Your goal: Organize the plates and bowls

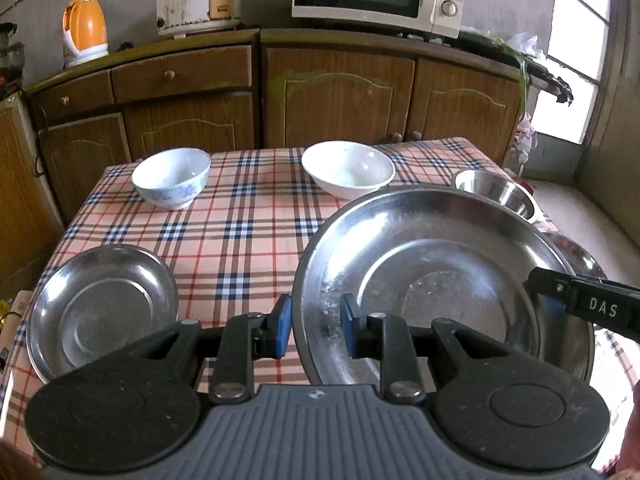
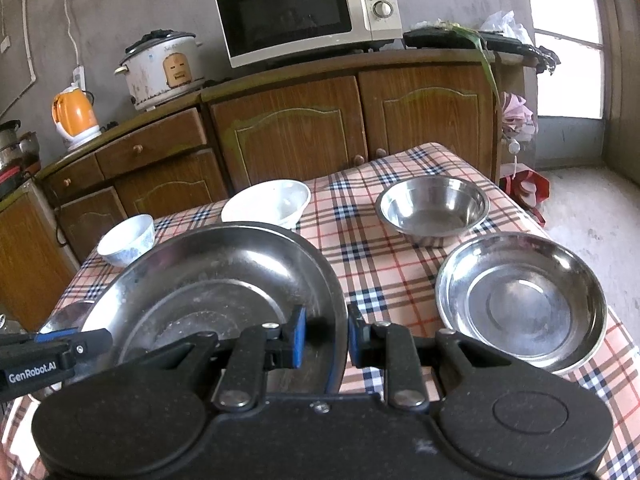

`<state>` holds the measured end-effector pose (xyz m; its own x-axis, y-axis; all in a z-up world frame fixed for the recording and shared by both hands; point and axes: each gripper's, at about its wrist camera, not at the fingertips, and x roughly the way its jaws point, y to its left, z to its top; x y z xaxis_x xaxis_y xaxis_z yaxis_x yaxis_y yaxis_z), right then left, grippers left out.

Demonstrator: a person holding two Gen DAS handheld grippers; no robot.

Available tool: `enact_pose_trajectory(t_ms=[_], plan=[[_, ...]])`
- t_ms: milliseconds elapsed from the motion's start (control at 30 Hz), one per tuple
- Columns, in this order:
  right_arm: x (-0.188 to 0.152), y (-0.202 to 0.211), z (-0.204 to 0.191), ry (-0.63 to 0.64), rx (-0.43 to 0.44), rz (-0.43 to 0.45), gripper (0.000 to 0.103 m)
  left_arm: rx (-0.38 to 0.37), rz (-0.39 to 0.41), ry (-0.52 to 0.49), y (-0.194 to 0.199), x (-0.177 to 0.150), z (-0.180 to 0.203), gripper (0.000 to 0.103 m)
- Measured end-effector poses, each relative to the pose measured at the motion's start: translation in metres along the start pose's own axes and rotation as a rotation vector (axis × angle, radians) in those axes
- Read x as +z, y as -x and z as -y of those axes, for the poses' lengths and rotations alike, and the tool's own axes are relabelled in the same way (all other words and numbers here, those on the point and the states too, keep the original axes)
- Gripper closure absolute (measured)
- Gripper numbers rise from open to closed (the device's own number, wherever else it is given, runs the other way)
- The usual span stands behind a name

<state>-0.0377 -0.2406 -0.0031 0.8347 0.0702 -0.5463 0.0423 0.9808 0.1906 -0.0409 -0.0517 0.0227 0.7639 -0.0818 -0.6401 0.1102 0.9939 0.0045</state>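
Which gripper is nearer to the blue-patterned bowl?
Left. The left gripper grips the big steel plate's left rim, the side facing the blue-patterned bowl. The right gripper grips the opposite rim, farther away.

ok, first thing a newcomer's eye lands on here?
The big steel plate held up over the checked table, with the left tongs and right tongs each clamped on its rim. Next, two smaller steel plates flanking it, and the white bowl behind.
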Motion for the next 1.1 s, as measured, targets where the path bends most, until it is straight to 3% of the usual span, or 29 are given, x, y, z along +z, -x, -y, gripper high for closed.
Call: enact_pose_trajectory(t_ms=[1100], plan=[[-0.046,-0.028,0.013,-0.019,-0.004,-0.122,0.075,0.003,-0.121,-0.011,-0.029,-0.041,0.000,0.077]])
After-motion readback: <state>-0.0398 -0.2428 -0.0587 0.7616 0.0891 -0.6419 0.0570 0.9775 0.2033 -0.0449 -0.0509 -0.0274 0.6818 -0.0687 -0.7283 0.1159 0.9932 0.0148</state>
